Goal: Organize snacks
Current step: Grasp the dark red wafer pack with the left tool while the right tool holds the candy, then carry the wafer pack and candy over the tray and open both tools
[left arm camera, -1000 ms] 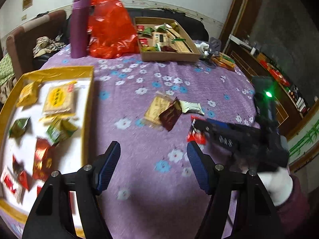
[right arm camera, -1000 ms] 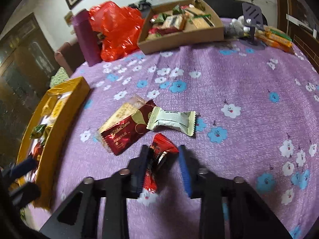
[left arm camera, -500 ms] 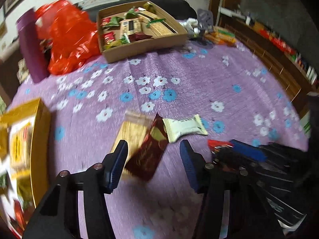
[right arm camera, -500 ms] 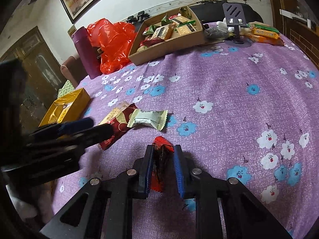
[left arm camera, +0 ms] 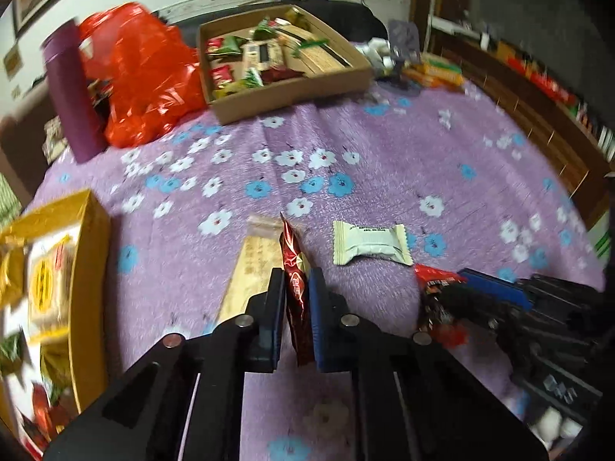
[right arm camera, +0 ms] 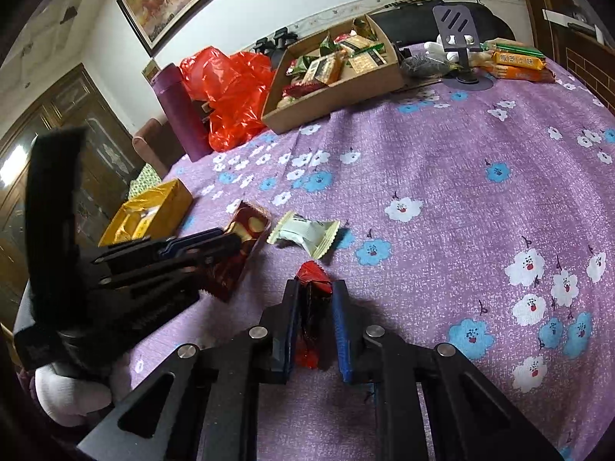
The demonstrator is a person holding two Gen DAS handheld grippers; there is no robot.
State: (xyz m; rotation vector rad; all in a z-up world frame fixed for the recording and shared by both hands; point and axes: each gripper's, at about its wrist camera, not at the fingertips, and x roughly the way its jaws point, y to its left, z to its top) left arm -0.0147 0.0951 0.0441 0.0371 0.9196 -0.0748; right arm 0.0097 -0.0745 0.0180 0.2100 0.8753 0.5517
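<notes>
My left gripper [left arm camera: 296, 292] is shut on a dark red snack packet [left arm camera: 294, 269], held on edge just above the purple cloth; it also shows in the right wrist view [right arm camera: 226, 265]. A beige packet [left arm camera: 251, 269] lies under it. A pale green packet [left arm camera: 369, 244] lies to the right, also in the right wrist view [right arm camera: 307, 232]. My right gripper [right arm camera: 315, 296] is shut on a small red packet [right arm camera: 313, 307], seen in the left wrist view [left arm camera: 438, 288].
A yellow box [left arm camera: 88, 269] with several snacks sits at the left edge. A cardboard tray [left arm camera: 292, 92] of snacks, a red plastic bag [left arm camera: 146, 73] and a purple bottle [left arm camera: 71, 92] stand at the back. A phone stand [right arm camera: 459, 42] and orange packets [right arm camera: 519, 63] are far right.
My left gripper swung from the yellow box to the middle pile and shut on the dark red packet, lifting it on edge. My right gripper stayed shut on the small red packet.
</notes>
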